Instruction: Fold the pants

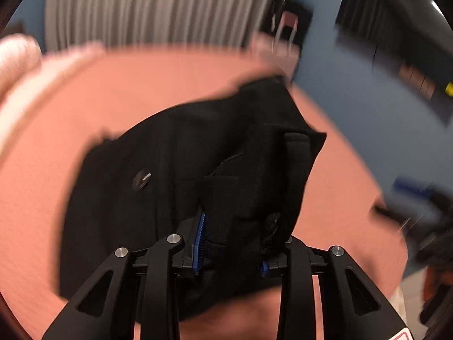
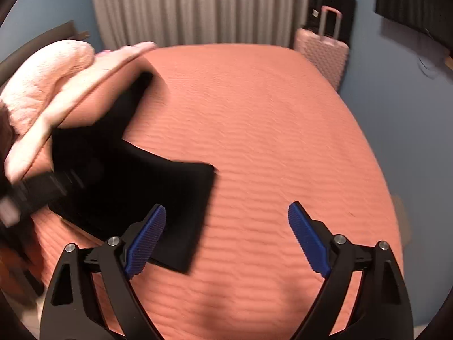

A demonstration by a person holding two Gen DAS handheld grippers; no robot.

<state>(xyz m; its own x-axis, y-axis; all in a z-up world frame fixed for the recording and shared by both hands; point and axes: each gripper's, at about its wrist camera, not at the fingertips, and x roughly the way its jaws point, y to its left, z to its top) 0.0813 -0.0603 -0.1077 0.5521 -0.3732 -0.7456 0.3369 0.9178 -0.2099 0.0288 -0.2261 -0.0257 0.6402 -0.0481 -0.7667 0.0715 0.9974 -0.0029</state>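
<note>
**user1:** Left wrist view has the left gripper (image 1: pixel 230 243) clamped on a thick bunch of the black pants (image 1: pixel 170 175). Cloth fills the gap between the blue pads (image 1: pixel 199 240), and the bunch rises above them while the rest trails down onto the bed (image 1: pixel 85 90). I'd guess it's mid-fold, one end lifted to go over the other. Frame's pretty smeared though.

**user2:** Agreed. Right gripper (image 2: pixel 226 238) is spread wide with nothing in it, hanging over the bedspread (image 2: pixel 283 127). The pants (image 2: pixel 136 192) lie flat just left of its left finger (image 2: pixel 147 240).

**user1:** So next, I reckon, the left one needs to carry its bunch across and lay it square on the flat part. The right could pin or smooth the edge.

**user2:** Worth noting: only the left view shows the grip itself. Only the right view shows the flat end and its corner, plus the pink suitcase (image 2: pixel 325 53) and the fluffy pillow (image 2: pixel 48 76) sharply.
</note>
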